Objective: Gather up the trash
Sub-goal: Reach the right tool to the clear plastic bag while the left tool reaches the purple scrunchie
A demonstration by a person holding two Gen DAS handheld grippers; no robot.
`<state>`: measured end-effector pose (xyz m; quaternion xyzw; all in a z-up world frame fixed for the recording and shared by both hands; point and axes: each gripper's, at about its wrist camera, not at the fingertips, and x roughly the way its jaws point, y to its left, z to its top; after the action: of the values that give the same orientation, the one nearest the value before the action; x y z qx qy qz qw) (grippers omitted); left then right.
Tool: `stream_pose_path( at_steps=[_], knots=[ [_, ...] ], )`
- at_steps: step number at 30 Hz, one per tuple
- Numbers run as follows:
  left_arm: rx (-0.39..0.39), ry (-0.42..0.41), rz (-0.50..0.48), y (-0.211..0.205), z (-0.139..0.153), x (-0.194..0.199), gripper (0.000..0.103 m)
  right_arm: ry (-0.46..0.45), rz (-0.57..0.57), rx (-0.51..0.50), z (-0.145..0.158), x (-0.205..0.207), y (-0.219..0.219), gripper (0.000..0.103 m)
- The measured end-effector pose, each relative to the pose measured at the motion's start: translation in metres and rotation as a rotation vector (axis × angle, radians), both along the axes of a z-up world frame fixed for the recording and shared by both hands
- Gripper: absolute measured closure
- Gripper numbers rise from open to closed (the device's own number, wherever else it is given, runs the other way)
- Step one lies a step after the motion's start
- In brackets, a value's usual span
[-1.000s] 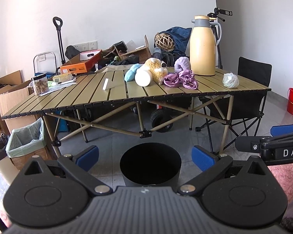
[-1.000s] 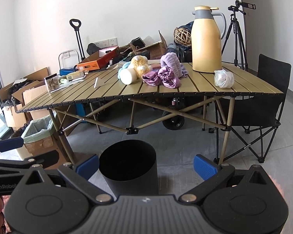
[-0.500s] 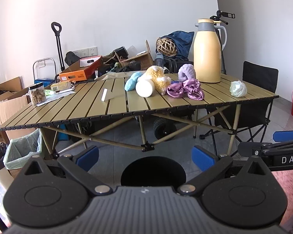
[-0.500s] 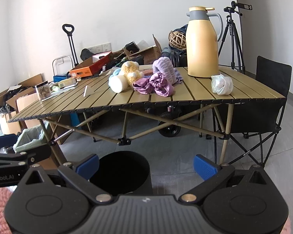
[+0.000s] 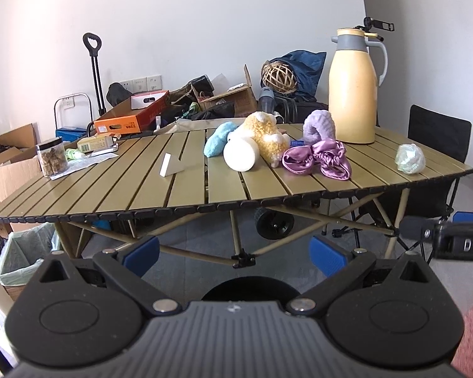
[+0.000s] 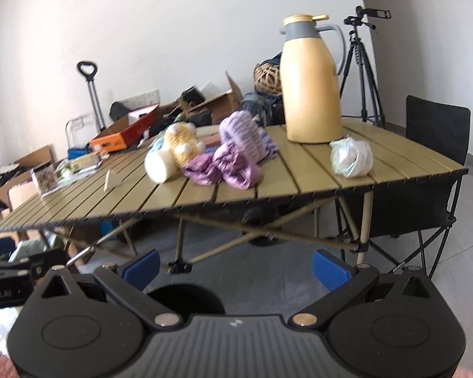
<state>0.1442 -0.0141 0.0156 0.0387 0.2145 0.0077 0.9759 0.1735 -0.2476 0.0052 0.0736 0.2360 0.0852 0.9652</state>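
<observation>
A slatted, olive-coloured folding table (image 5: 186,189) is seen standing on a grey tiled floor (image 6: 268,271). On it a tall yellow thermos jug (image 5: 352,94) is set upright toward the far right, with a crumpled clear plastic bag (image 5: 410,158) lying apart near the right edge. A plush toy (image 5: 265,135), a white foam roll (image 5: 239,156), a blue sock (image 5: 217,138) and purple cloths (image 5: 318,157) are heaped at the middle. A small white card (image 5: 166,165), a jar (image 5: 51,157) and papers (image 5: 88,157) are placed to the left.

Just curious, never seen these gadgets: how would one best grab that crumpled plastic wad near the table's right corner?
Probably across its rounded middle, from above and the near edge: the crumpled whitish plastic wad sits loose, apart from the tall yellow jug, and looks squashable.
</observation>
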Motion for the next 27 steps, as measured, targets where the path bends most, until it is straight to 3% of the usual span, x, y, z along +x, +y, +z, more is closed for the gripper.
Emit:
stream_pose_path(
  at_steps=[11,20,27],
  knots=[
    [-0.065,-0.036,-0.011,-0.010,0.007,0.059,0.000,-0.112,-0.111,0.021,0.013,0.062,-0.024,0.000],
    [-0.089,-0.016,-0.066,-0.026,0.014,0.106,0.000,-0.178,-0.268,-0.092,0.014,0.106,-0.041,0.000],
    [-0.103,-0.004,-0.073,-0.040,0.018,0.143,0.000,-0.195,-0.314,-0.148,0.004,0.149,-0.059,0.000]
  ],
)
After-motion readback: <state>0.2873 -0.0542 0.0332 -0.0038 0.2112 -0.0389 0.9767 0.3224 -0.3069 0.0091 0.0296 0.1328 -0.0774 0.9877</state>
